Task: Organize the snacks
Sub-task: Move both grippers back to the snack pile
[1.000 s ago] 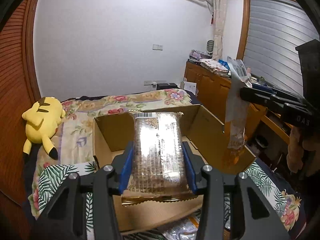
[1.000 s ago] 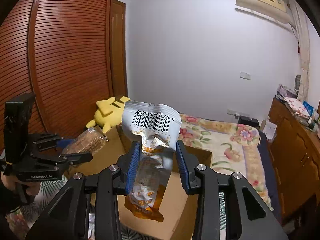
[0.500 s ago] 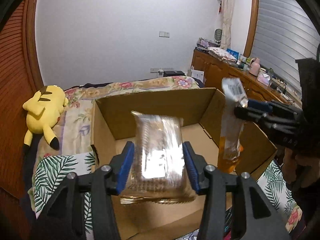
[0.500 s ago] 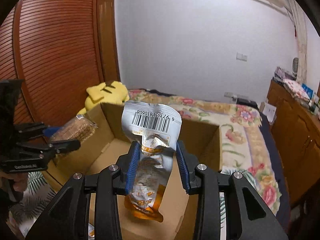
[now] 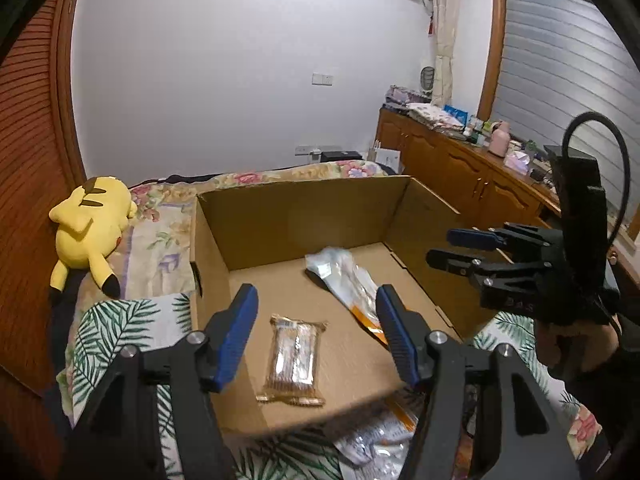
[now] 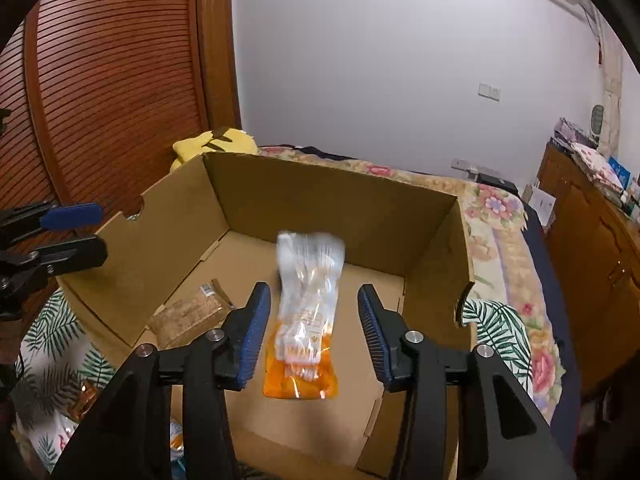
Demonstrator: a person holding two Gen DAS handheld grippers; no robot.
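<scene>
An open cardboard box sits on the bed. A brown cracker pack lies flat on its floor, below my left gripper, whose jaws are opening with nothing pressed between the pads. A silver and orange pouch lies slanted on the box floor to the right. In the right wrist view the pouch looks motion-blurred beneath my right gripper, whose jaws are opening clear of it. The cracker pack lies at the left. Each gripper shows in the other's view: right gripper, left gripper.
A yellow plush toy lies on the floral bedspread left of the box. Several more snack packets lie on the leaf-patterned cloth in front of the box. A wooden cabinet runs along the right, and a louvred wooden door stands at the left.
Both grippers sank toward the box and opened. The cracker pack dropped from the left gripper and the pouch from the right; both are now on the box floor.
</scene>
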